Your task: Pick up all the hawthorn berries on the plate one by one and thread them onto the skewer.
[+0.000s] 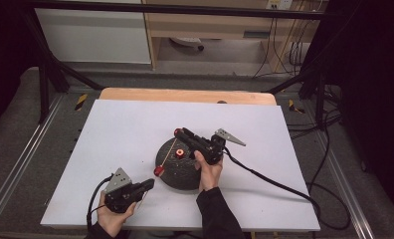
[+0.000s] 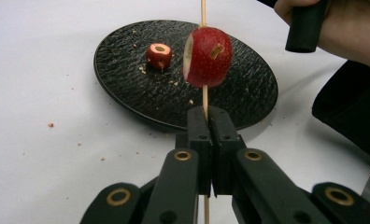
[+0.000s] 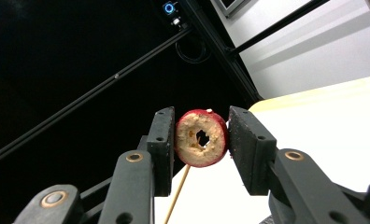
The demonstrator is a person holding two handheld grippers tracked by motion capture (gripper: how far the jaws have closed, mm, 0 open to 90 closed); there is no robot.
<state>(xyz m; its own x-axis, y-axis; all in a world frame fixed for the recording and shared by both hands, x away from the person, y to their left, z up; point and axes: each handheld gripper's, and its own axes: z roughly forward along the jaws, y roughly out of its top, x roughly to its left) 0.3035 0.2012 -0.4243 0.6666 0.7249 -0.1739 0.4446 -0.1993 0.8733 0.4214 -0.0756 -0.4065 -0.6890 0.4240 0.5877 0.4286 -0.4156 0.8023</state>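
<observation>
My left gripper (image 1: pixel 149 185) (image 2: pixel 211 116) sits at the table's front left, shut on a thin wooden skewer (image 1: pixel 169 153) (image 2: pixel 204 100). A red apple piece (image 1: pixel 158 171) (image 2: pixel 208 57) is threaded on the skewer, above the near rim of a black textured plate (image 1: pixel 177 175) (image 2: pixel 127 86). My right gripper (image 1: pixel 179 132) (image 3: pixel 201 140) is held above the plate's far side, shut on a red apple ring (image 1: pixel 177 132) (image 3: pixel 201 138) at the skewer's far end. The skewer (image 3: pixel 178 196) rises from below, and its tip shows in the ring's hole. A small cored apple piece (image 1: pixel 179 153) (image 2: pixel 158 55) lies on the plate.
The plate rests on a white board (image 1: pixel 125 129) over a wooden table. Crumbs (image 2: pixel 51 125) dot the board near the plate. A cable (image 1: pixel 269 181) trails from the right gripper across the board to the right. Black frame posts (image 1: pixel 43 84) stand at the back corners.
</observation>
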